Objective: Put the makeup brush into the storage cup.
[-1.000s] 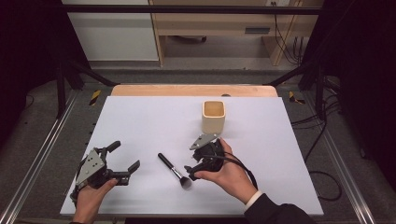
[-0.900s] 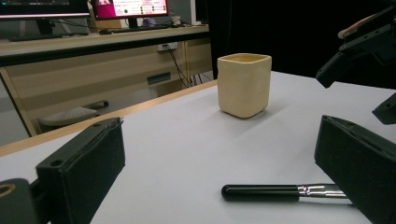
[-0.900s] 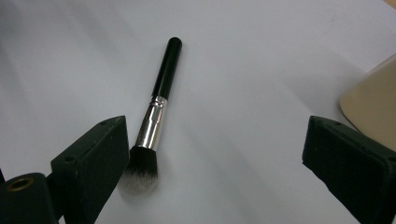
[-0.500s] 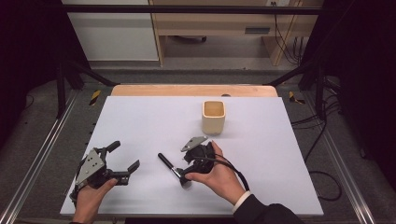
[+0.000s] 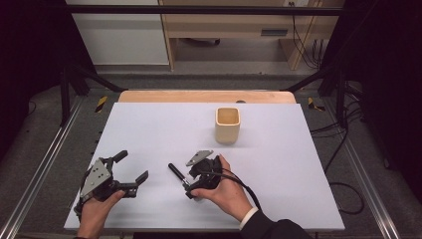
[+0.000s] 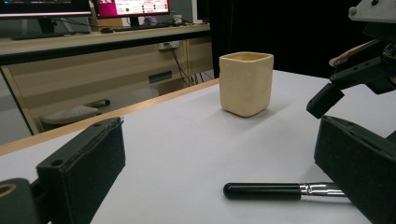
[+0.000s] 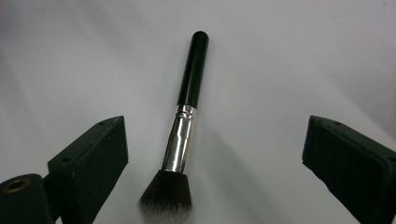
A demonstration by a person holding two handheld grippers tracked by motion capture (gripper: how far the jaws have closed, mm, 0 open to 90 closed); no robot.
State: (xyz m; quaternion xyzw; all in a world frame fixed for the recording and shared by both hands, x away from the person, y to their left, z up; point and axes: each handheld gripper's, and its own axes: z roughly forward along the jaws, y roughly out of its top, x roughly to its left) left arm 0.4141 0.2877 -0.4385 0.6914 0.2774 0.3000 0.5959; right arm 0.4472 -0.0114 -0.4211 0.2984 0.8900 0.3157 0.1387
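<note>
A black-handled makeup brush (image 5: 175, 173) with a silver ferrule lies flat on the white table (image 5: 164, 124), near the front middle. My right gripper (image 5: 190, 185) hovers over the brush's bristle end, open. In the right gripper view the brush (image 7: 187, 116) lies between the two wide-apart jaws of that gripper (image 7: 217, 163), closer to the left one, untouched. My left gripper (image 5: 132, 167) rests open at the front left, holding nothing. Looking along the left gripper (image 6: 219, 177), I see the brush handle (image 6: 271, 191), the cream cup (image 6: 246, 83) and the right gripper (image 6: 336, 93).
A cream square cup (image 5: 228, 124) stands upright toward the back right of the table, well beyond the brush. A wooden strip (image 5: 199, 96) borders the far edge. Metal frame rails (image 5: 45, 164) run along both sides, with cables (image 5: 343, 144) on the floor at right.
My right gripper has moved left and toward the front edge, coming over the brush's bristle end. The left gripper and the cup have stayed put.
</note>
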